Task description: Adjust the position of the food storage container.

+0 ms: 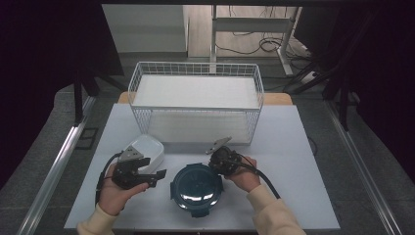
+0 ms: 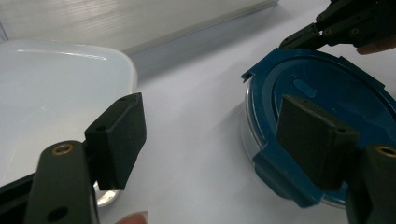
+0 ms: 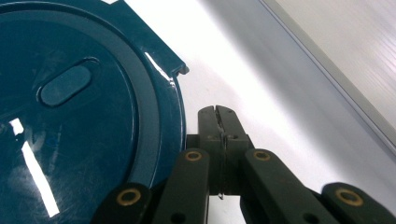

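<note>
A round clear container with a dark blue clip-on lid [image 1: 196,188] sits at the table's front centre. My left gripper [image 1: 154,170] is open just left of it. In the left gripper view, the open left gripper [image 2: 217,140] spans bare table, with the blue lid [image 2: 327,93] behind its right jaw and a white lidded box [image 2: 56,93] behind its left. My right gripper [image 1: 215,165] is shut at the lid's far right rim. In the right gripper view, its closed tips [image 3: 218,121] lie beside the lid's edge [image 3: 70,116] with nothing between them.
A white wire basket [image 1: 195,105] with a white liner stands across the back of the table. The white box [image 1: 146,149] lies front left, close to my left gripper. The other gripper [image 2: 345,23] shows beyond the lid. Bare table lies to the right.
</note>
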`<state>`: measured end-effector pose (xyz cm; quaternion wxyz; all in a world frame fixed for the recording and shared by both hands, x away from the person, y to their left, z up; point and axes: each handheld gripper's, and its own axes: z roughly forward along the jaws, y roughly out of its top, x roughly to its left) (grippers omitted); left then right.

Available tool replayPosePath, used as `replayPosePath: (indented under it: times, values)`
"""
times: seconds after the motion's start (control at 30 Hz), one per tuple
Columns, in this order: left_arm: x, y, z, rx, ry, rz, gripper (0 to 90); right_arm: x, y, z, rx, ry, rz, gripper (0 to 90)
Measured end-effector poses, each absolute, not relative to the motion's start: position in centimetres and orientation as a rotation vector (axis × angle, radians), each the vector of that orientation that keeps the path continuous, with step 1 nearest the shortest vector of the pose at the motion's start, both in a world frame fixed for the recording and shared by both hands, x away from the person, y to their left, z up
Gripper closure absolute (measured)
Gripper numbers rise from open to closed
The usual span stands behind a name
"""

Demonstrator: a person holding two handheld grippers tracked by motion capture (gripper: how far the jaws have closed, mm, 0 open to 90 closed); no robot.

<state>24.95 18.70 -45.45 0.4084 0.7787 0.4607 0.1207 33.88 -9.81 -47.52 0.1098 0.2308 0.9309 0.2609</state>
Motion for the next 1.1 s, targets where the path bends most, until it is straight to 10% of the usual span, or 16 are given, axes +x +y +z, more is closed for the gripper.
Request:
replayPosePath:
  times: [0.63,0.77,1.1]
  values:
    - [24.8,18.4,-45.4,1.936,1.178,0.325,24.2,30.0,-15.8,-45.3,0.811,2.528,1.134,86.8]
    - [24.8,18.1,-45.4,1.918,1.197,0.32,22.9,30.2,-16.5,-45.8,0.986,2.413,1.21,29.0]
    - [24.6,18.4,-45.5,1.897,1.201,0.283,23.4,29.1,-17.5,-46.3,1.134,2.422,1.209,17.9]
